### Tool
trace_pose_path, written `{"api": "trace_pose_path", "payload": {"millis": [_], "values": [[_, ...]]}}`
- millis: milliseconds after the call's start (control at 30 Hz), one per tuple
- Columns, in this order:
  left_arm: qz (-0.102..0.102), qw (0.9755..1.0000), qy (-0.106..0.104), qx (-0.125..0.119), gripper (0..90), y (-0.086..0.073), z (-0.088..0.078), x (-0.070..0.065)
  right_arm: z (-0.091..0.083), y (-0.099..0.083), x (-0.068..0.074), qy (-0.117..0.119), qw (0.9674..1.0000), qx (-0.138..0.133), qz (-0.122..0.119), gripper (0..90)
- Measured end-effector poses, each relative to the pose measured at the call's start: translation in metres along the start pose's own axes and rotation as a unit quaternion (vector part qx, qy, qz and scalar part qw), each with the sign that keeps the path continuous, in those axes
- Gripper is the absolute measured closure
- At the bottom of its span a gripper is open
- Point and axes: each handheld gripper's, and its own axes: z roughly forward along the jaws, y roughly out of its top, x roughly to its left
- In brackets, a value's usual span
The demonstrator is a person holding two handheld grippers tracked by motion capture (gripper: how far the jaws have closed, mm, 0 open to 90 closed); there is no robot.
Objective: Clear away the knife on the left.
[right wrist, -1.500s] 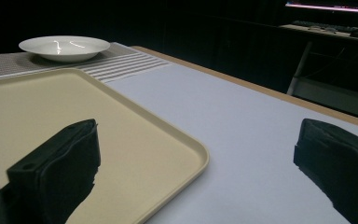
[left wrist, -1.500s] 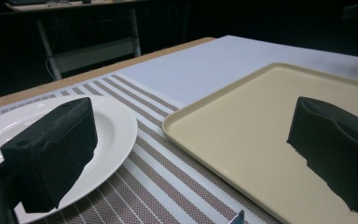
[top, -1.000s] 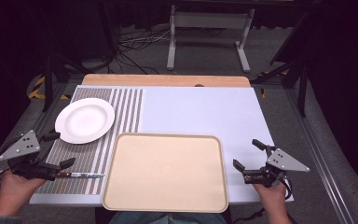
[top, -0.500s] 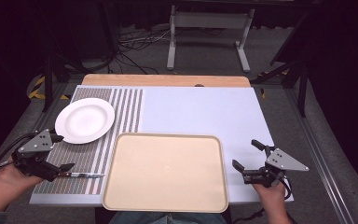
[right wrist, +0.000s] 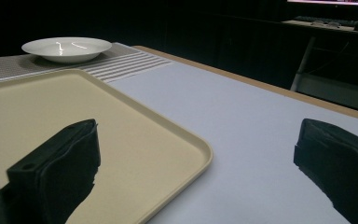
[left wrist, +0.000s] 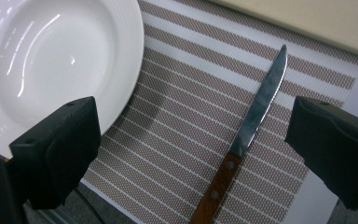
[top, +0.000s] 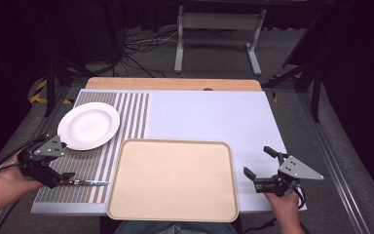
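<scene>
A knife [left wrist: 249, 135] with a brown wooden handle and serrated blade lies on the striped placemat [left wrist: 177, 107], its tip toward the tan tray. In the high view the knife [top: 85, 183] sits left of the tray [top: 173, 180]. My left gripper [top: 64, 160] hovers over the mat between the knife and the white plate [top: 88, 125]. It is open, and in its own view the left gripper [left wrist: 196, 126] has one jaw over the plate [left wrist: 51, 56] and one beyond the knife. My right gripper [top: 259, 162] is open and empty, right of the tray.
The right gripper view looks low across the tray's rim [right wrist: 186, 140] and the pale blue table cover [right wrist: 261, 135], with the plate [right wrist: 66, 48] far off. A wooden table edge [top: 173, 84] runs along the back. Dark floor, cables and stands surround the table.
My left gripper has moved right, in over the mat toward the knife and plate. The knife has not moved. The right gripper holds still.
</scene>
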Motion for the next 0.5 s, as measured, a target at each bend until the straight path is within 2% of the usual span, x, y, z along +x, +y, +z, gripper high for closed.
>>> {"api": "trace_pose_path", "payload": {"millis": [67,200,267,333,367,433,467,500], "values": [[0.016,0.9998,-0.002,0.015,5.0,0.001,0.0,0.0,0.0,0.0,0.0,0.0,1.0,0.0,0.001,0.8],[0.031,0.9991,-0.011,0.029,5.7,0.002,0.003,-0.001,0.0,0.0,0.0,0.001,1.0,0.001,0.0,0.8],[0.037,0.9983,-0.026,0.036,5.6,0.002,0.006,0.0,0.0,0.0,0.0,0.001,1.0,0.001,-0.002,0.8],[0.04,0.9976,-0.032,0.046,5.4,0.003,0.008,0.0,-0.001,0.0,0.001,0.0,1.0,0.002,-0.002,0.8],[0.039,0.9969,-0.043,0.054,6.1,0.002,0.01,0.002,-0.001,0.0,0.001,0.001,1.0,0.002,-0.002,0.8],[0.04,0.9965,-0.041,0.062,6.0,0.002,0.011,0.002,0.0,-0.001,0.001,0.001,1.0,0.002,0.0,0.7],[0.048,0.9953,-0.049,0.068,6.1,0.001,0.014,0.003,0.0,-0.001,0.001,0.002,1.0,0.002,0.0,0.7],[0.053,0.9949,-0.047,0.072,6.1,0.0,0.015,0.003,0.0,-0.001,0.001,0.002,1.0,0.002,0.0,0.7]]}}
